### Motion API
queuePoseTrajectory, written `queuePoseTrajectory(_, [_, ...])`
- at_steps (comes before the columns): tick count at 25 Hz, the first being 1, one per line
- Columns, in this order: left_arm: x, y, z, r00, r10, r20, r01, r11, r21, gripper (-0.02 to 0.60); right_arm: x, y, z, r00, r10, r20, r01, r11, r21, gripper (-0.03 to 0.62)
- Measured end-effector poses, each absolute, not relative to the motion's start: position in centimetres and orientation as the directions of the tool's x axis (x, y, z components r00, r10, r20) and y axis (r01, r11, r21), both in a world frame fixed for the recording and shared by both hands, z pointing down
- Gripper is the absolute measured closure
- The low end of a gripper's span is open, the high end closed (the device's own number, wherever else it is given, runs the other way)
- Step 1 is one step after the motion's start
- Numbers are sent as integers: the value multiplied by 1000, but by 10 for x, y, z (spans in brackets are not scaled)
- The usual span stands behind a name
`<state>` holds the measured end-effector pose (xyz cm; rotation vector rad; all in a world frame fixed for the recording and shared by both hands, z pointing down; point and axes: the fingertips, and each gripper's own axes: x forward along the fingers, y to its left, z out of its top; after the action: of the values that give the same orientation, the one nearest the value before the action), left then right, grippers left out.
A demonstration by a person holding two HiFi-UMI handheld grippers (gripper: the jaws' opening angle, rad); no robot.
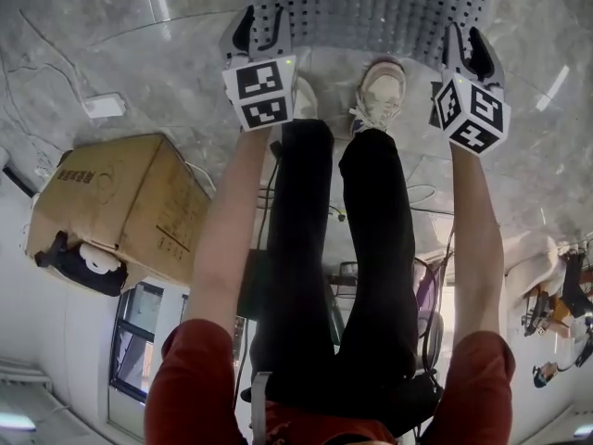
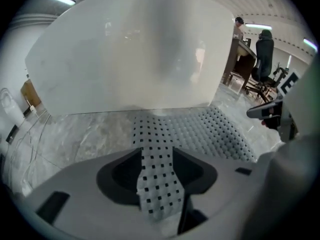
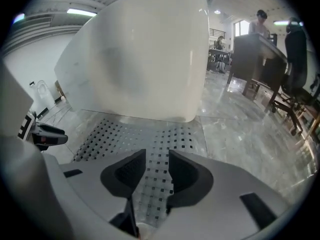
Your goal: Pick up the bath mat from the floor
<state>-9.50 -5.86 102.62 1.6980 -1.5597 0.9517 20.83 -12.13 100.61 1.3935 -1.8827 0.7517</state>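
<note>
From the head view, my left gripper (image 1: 261,28) and my right gripper (image 1: 468,49) both point down at the near edge of the bath mat (image 1: 371,7). It is a grey sheet dotted with small dark holes, lying flat on the marble floor (image 1: 167,72) at the top of the picture. My 2 legs and 1 pale shoe (image 1: 380,91) stand between the grippers, just short of the mat, and a cardboard box (image 1: 120,193) sits well off to the left. In the left gripper view my jaws stand apart. A strip of the bath mat (image 2: 200,131) shows through the gap between them, and the rest spreads ahead and to the right, up to the foot of a big white rounded tub (image 2: 135,54). In the right gripper view my jaws are also apart, with the bath mat (image 3: 120,134) showing in the gap and running ahead and to the left. Neither pair of jaws is clamped on anything.
</note>
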Motion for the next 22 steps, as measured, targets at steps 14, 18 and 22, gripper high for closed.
queuePoseTrajectory(14, [-123, -70, 1109, 5, -364, 931, -997, -71, -22, 235, 266, -140, 1106, -104, -379, 919, -966, 257, -3, 281])
queuePoseTrajectory(18, [-126, -72, 1128, 14, -331, 943, -997, -79, -13, 224, 275, -134, 1127, -94, -325, 941, -967, 255, -8, 253])
queuePoseTrajectory(22, [-131, -68, 1146, 25, -287, 957, -998, -65, 7, 216, 280, -126, 1147, -113, -279, 954, -973, 227, -49, 243])
